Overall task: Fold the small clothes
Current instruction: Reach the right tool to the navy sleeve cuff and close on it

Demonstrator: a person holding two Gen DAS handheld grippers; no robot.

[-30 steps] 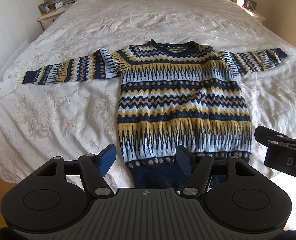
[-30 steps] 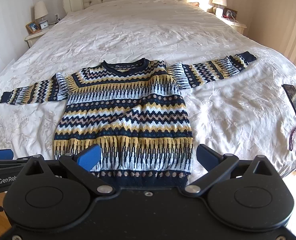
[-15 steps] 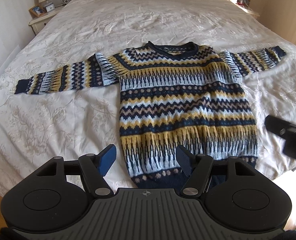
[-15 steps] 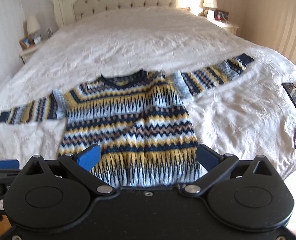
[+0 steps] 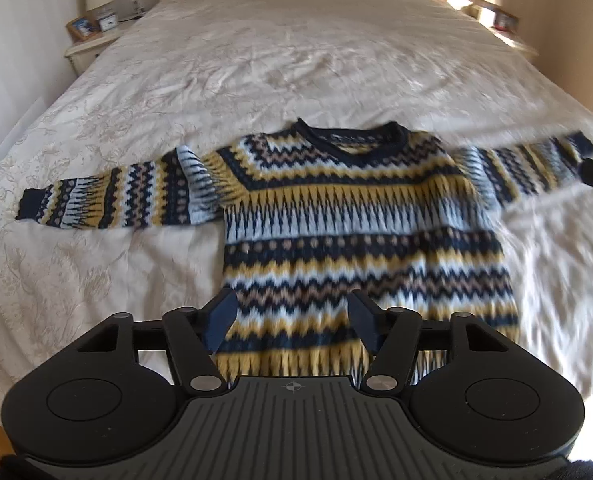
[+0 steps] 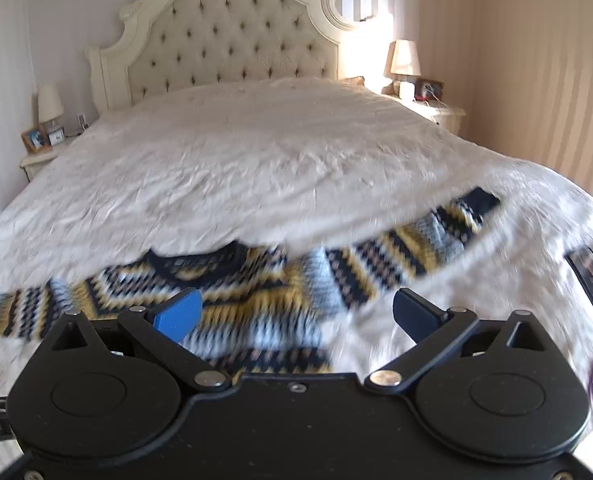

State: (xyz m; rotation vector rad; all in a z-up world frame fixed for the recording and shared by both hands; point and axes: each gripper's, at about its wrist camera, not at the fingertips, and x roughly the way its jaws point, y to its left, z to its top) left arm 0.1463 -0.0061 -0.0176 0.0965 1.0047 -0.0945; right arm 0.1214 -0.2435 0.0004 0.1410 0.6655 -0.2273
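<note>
A patterned sweater [image 5: 360,232] in navy, yellow, pale blue and tan lies flat and face up on the bed [image 5: 296,60], its body spread out and both sleeves stretched straight sideways. In the left wrist view the collar points to 12 o'clock, one sleeve runs out toward 9 o'clock and the other toward 3 o'clock, where a black piece of the other tool covers its cuff at the frame edge. The hem end of the sweater sits at 6 o'clock, hidden behind the tool body.

The left gripper [image 5: 292,322] hangs above the lower part of the sweater with its fingers spread wide and nothing between them. The right gripper [image 6: 296,314] is likewise wide open and empty, held over the sweater's chest and the start of the sleeve that reaches toward 2 o'clock in its own view; this view is blurred.

A dark phone [image 6: 590,282] lies on the bedcover at 3 o'clock of the right wrist view, well apart from the sweater. A tufted headboard [image 6: 232,40] stands at 12 o'clock, with a lamp [image 6: 404,60] on a nightstand at 1 o'clock.
</note>
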